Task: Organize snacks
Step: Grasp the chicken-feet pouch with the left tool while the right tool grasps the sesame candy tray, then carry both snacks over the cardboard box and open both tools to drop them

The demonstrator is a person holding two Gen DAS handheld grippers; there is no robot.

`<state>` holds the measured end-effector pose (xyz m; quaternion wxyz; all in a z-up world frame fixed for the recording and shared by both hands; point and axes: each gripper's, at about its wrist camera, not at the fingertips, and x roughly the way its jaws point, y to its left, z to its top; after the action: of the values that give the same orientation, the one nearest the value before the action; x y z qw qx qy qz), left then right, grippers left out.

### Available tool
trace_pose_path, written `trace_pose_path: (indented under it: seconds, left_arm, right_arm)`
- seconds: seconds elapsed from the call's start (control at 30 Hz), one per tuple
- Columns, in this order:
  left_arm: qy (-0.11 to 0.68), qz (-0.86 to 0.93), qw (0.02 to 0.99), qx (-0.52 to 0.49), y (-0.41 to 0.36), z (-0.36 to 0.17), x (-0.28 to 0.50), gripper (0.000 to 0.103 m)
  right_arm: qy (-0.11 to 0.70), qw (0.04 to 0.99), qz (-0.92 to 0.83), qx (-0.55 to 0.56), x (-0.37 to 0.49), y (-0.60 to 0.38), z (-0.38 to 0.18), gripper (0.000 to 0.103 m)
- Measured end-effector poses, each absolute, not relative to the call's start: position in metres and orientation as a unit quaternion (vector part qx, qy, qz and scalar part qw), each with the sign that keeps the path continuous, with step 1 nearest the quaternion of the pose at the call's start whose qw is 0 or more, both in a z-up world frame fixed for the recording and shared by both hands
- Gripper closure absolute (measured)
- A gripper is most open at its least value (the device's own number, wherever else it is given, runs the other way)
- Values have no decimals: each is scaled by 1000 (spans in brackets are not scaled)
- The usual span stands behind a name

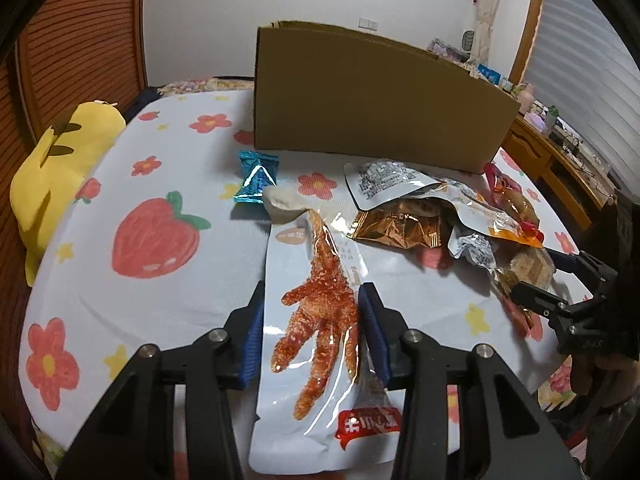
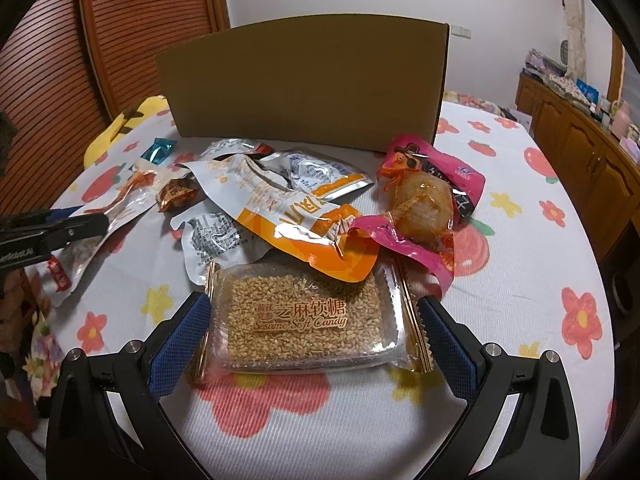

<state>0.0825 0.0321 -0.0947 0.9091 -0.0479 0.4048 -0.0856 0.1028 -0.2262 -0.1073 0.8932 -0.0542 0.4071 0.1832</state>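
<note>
My left gripper (image 1: 312,300) is shut on a long white chicken-foot snack packet (image 1: 316,320), its blue pads pressing both edges. My right gripper (image 2: 316,312) is open, with its fingers on either side of a clear sesame soft candy pack (image 2: 304,320) that lies on the cloth. A pile of snacks lies behind it: an orange-and-white pouch (image 2: 288,208), a pink drumstick packet (image 2: 424,204), a silver pouch (image 2: 212,236), a small brown candy (image 2: 176,194) and a blue candy (image 1: 256,176). An open cardboard box (image 1: 372,108) stands behind the pile.
The snacks lie on a table under a white cloth (image 1: 160,288) with strawberry and flower prints. A yellow plush toy (image 1: 60,168) sits at the table's left edge. A wooden cabinet (image 2: 580,140) with clutter on top runs along the right.
</note>
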Motion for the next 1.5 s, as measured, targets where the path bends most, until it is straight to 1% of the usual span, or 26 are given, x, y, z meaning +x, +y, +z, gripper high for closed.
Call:
trace_pose_path:
  seconds: [0.3, 0.5, 0.7, 0.73, 0.77, 0.8, 0.87, 0.97, 1.1, 1.37, 1.5]
  left_arm:
    - [395, -79, 914, -42, 37, -93, 79, 61]
    - [394, -83, 914, -45, 37, -95, 75, 61]
    - [382, -89, 919, -37, 36, -88, 68, 62]
    - [381, -91, 919, -38, 37, -88, 67, 66]
    - [381, -91, 919, -40, 37, -88, 67, 66]
    - [381, -92, 919, -41, 37, -87, 66, 67]
    - [383, -102, 917, -47, 37, -87, 66, 83]
    - [381, -102, 918, -44, 36, -87, 65, 84]
    - [381, -105, 917, -50, 38, -87, 66, 84]
    - [362, -120, 923, -52, 35, -79, 58, 94]
    - [352, -122, 927, -49, 34, -74, 55, 97]
  right_arm:
    - [416, 885, 196, -71, 101, -220, -108, 0]
    - [419, 882, 188, -108, 99, -208, -112, 0]
    - [413, 884, 192, -104, 96, -210, -112, 1]
    - [411, 885, 192, -103, 94, -211, -111, 5]
    - [409, 886, 194, -99, 93, -213, -110, 11]
    - [409, 887, 193, -97, 91, -214, -109, 13]
    - [408, 887, 193, -95, 88, -216, -109, 19]
    - [407, 888, 194, -86, 84, -219, -107, 21]
    - [408, 888, 197, -77, 78, -224, -105, 21]
    - [389, 896, 203, -64, 67, -230, -91, 22]
    - [378, 901, 203, -62, 62, -230, -82, 22]
